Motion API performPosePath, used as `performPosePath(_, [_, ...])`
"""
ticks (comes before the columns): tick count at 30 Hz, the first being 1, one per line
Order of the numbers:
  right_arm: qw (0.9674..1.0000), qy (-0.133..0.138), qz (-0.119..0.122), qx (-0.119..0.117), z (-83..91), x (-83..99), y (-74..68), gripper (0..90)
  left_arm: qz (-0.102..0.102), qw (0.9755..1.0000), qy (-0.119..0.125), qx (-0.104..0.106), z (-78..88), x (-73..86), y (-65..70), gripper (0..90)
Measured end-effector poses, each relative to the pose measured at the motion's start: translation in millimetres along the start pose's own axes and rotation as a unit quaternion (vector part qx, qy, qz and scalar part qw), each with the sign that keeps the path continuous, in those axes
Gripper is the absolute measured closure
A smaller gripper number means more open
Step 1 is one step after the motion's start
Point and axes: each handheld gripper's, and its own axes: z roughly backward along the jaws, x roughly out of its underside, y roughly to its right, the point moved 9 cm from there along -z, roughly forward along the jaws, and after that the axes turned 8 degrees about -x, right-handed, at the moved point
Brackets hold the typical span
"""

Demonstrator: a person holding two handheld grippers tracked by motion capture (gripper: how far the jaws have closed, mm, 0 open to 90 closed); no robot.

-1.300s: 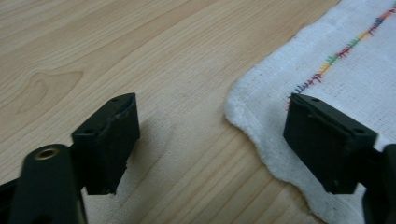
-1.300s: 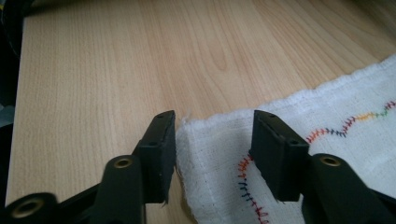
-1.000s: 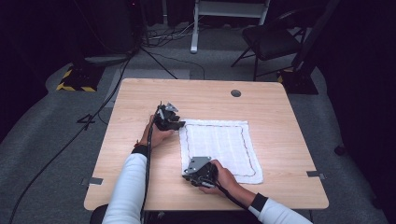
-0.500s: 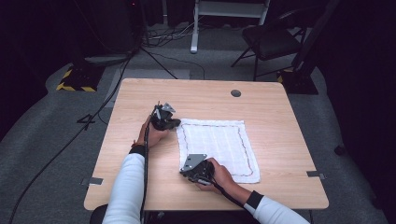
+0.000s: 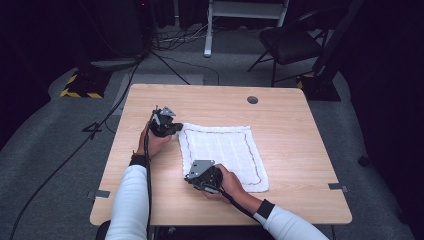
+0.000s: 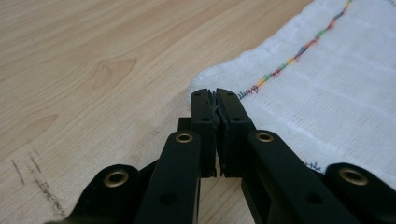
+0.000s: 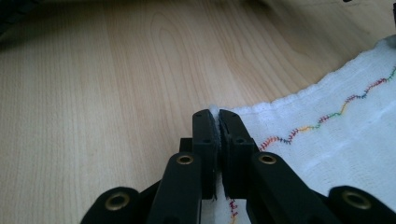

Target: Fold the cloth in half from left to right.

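Both forearms in white sleeves reached in from the near edge of the light wooden table (image 5: 300, 125). The left gripper (image 5: 176, 128) lay low and nearly level, its jaws having just closed on the far left corner of the white woven cloth with multicoloured zigzag stitching (image 5: 222, 152). The right gripper (image 5: 192, 176) was clamped shut on the near left corner of the same cloth, which lay spread flat at the table's middle. In both gripper views the pinched corners vanished between the black pads, so little fabric showed there. Bare wood lay open left of the cloth and beyond it toward the far edge.
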Motion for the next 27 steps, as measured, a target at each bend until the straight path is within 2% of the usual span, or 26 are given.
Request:
performPosePath(3, [0.9999,0.009,-0.008,0.0,5.6,-2.3,2.0,86.2,0.0,0.9999,0.009,-0.005,1.7,-5.5,2.7,86.7])
performPosePath(5, [0.9998,0.012,-0.014,0.001,10.7,-1.8,4.0,86.2,0.0,0.9997,0.013,-0.019,1.7,-9.0,4.5,86.7])
performPosePath(6, [0.9997,0.015,-0.017,0.003,13.5,-1.5,5.0,86.2,-0.007,0.9995,0.015,-0.027,1.4,-11.2,5.8,86.7])
performPosePath(8, [0.9996,0.018,-0.022,0.004,19.2,0.2,6.9,86.3,-0.008,0.9994,0.02,-0.027,1.1,-16.2,12.1,86.8])
performPosePath(11, [0.9993,0.023,-0.027,0.011,29.6,4.2,9.9,86.4,-0.025,0.999,0.024,-0.027,0.4,-24.7,23.2,86.7])
performPosePath(13, [0.999,0.027,-0.031,0.014,38.4,7.2,11.6,86.4,-0.023,0.9989,0.035,-0.022,0.7,-31.5,30.7,86.8])
performPosePath(16, [0.9983,0.037,-0.042,0.012,53.9,11.6,13.6,86.4,-0.037,0.9982,0.04,-0.026,1.1,-39.4,42.3,86.8])
performPosePath(18, [0.9975,0.047,-0.051,0.013,66.0,15.8,15.3,86.4,-0.045,0.9976,0.048,-0.02,1.5,-46.4,51.5,86.7])
performPosePath(21, [0.9964,0.056,-0.062,0.016,83.9,22.7,18.6,86.4,-0.036,0.9978,0.056,0.003,-1.8,-56.2,67.2,86.7])
performPosePath(26, [0.9957,0.06,-0.061,0.035,109.1,34.5,23.3,86.4,-0.049,0.9972,0.055,0.011,-13.3,-72.2,87.3,86.7])
performPosePath(27, [0.9951,0.063,-0.067,0.036,113.1,36.9,24.4,86.4,-0.049,0.9972,0.055,0.012,-15.4,-75.7,91.3,86.8])
